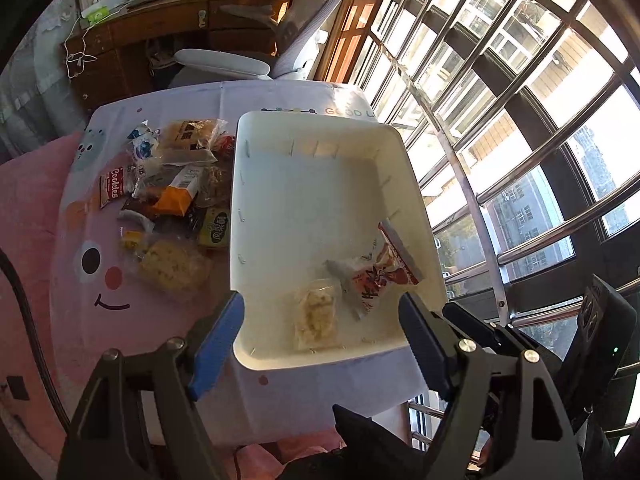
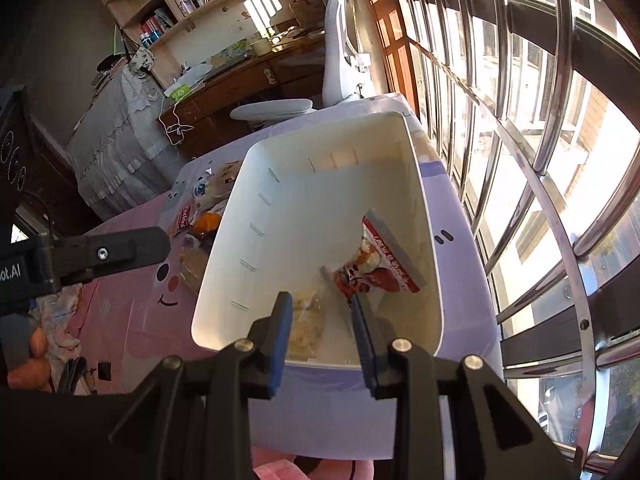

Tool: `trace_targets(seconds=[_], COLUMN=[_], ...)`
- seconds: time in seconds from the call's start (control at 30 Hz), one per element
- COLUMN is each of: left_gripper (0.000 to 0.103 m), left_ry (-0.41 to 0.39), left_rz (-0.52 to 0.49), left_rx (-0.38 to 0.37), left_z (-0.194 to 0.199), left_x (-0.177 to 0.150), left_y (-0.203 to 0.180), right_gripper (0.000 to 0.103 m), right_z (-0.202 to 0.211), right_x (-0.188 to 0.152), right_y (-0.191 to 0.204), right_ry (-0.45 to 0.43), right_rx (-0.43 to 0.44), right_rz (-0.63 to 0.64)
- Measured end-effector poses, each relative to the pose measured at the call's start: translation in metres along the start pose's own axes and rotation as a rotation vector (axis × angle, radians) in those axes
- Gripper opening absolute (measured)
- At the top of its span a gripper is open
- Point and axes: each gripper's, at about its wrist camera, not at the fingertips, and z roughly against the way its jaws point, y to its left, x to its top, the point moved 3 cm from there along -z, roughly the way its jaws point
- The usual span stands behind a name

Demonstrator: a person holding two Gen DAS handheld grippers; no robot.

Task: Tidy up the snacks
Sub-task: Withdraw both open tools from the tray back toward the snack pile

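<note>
Above the white bin both tongs tilt steeply down — left tongs spread wide, right tongs narrowly parted, empty.

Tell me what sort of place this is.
Probably a home study or bedroom beside a barred window: a wooden desk, bookshelves, an office chair, and a cartoon-print cloth under the snack bin.

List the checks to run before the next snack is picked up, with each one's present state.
1. Left claw open and empty: ok.
2. Right claw holding nothing: ok, pads apart over the bin.
3. White bin has room: ok.
4. Clear packet and red packet lie inside the bin: ok.
5. Snack pile beside the bin is unobstructed: ok.
6. Bin steady on the cloth: cannot tell.
</note>
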Motion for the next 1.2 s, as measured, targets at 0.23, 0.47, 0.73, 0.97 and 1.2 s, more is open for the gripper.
trace_targets(seconds=[0.23, 0.47, 0.73, 0.97, 1.2], left_gripper=[0.078, 0.078, 0.078, 0.078, 0.078], left_ry=[-0.018, -0.017, 0.001, 0.029, 0.083], left_rz=[0.038, 0.036, -0.046, -0.128, -0.158], left_rx=[0.017, 0.019, -0.001, -0.006, -0.003], left_z=[0.011, 0.030, 0.047, 0.047, 0.033], left_x=[-0.008, -0.014, -0.010, -0.001, 0.018], left_y=[0.041, 0.104, 0.173, 0.227, 0.266], right_gripper=[0.031, 0.031, 0.031, 0.031, 0.031], right_z=[-0.010, -0.026, -0.047, -0.067, -0.081], right_x=[-0.004, -0.009, -0.027, -0.039, -0.043], right_y=[0.031, 0.085, 0.165, 0.215, 0.242], right_ry=[0.021, 0.026, 0.012, -0.018, 0.002], right_rx=[0.016, 0.009, -0.020, -0.062, -0.142], right_rz=[0.014, 0.002, -0.040, -0.124, -0.129])
